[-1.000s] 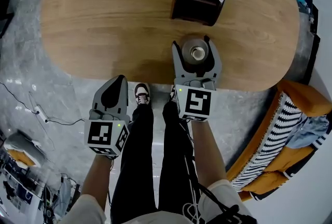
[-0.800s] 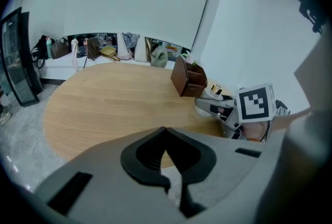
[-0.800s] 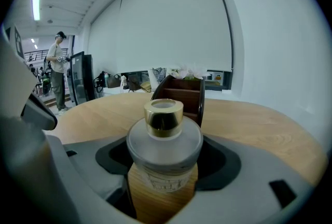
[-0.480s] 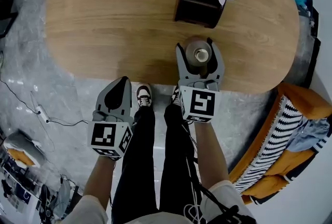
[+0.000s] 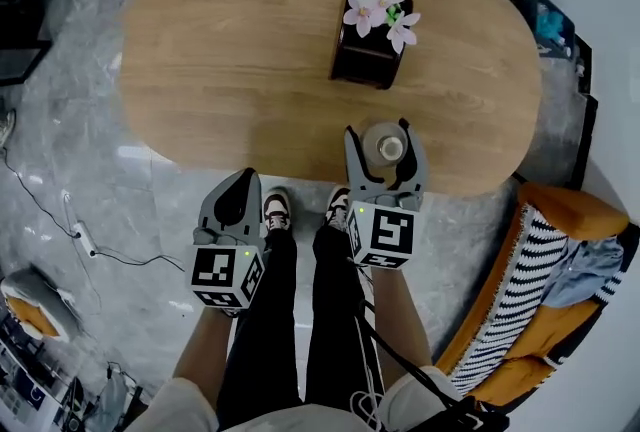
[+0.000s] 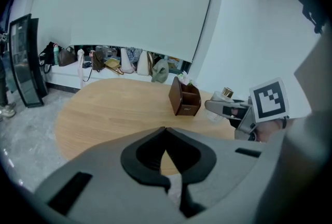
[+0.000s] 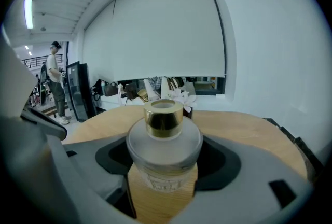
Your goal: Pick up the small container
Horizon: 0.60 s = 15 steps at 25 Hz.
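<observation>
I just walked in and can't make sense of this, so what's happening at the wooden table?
A person holds a claw in each hand. The right claw is closed on the small container, a frosted gold-capped bottle, near the front edge of the table. Whether it has lifted off is unclear. The left claw is shut and empty, off the table over the floor.

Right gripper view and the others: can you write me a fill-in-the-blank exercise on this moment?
1. The small bottle has a ___ cap.
2. The right tongs are closed on the ___.
3. The left tongs are shut and hold ___.
4. The dark box on the table holds ___.

Missing words: gold; bottle; nothing; flowers.
</observation>
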{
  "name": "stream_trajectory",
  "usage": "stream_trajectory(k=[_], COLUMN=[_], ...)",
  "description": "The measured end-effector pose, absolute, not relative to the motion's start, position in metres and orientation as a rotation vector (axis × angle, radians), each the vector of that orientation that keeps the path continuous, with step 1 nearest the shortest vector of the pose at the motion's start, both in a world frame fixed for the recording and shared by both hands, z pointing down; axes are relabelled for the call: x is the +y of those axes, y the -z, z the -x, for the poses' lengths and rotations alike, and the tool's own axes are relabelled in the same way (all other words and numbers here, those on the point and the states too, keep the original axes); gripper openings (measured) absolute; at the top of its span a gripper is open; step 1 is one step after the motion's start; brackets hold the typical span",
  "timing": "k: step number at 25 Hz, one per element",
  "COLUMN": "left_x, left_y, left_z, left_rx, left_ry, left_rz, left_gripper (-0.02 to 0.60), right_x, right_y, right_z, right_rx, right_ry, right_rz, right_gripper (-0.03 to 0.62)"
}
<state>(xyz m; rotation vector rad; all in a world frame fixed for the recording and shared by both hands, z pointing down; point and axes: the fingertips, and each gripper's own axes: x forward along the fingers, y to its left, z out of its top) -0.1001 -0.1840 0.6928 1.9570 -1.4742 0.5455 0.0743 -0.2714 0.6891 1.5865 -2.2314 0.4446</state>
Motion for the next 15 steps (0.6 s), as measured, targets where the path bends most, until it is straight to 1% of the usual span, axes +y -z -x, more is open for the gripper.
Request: stream_trajectory(k=[4,12,15], left_x=[-0.195,-0.193,-0.2], left_y=[-0.656,-0.561,-0.524], left_z=[0.098,0.082,0.079], left_rx=[-1.501,-1.479,-1.473], left_ry=[-0.501,-0.461,-0.386], left_rz=[-1.986,-2.069,-2.064], left_gripper=[0.008,0.008,0.008], right_x=[-0.27,-0.254,-0.253], right_y=[-0.647,-0.531,-0.488], right_z=[-0.078,-0.079,-0.078], right_rx=[-2.23,-2.249,-2.271], right_ry=[-0.474,-0.514,-0.518], right_rz=[-1.623,-1.642,-1.644], right_gripper=[0.331,0.331,0.331])
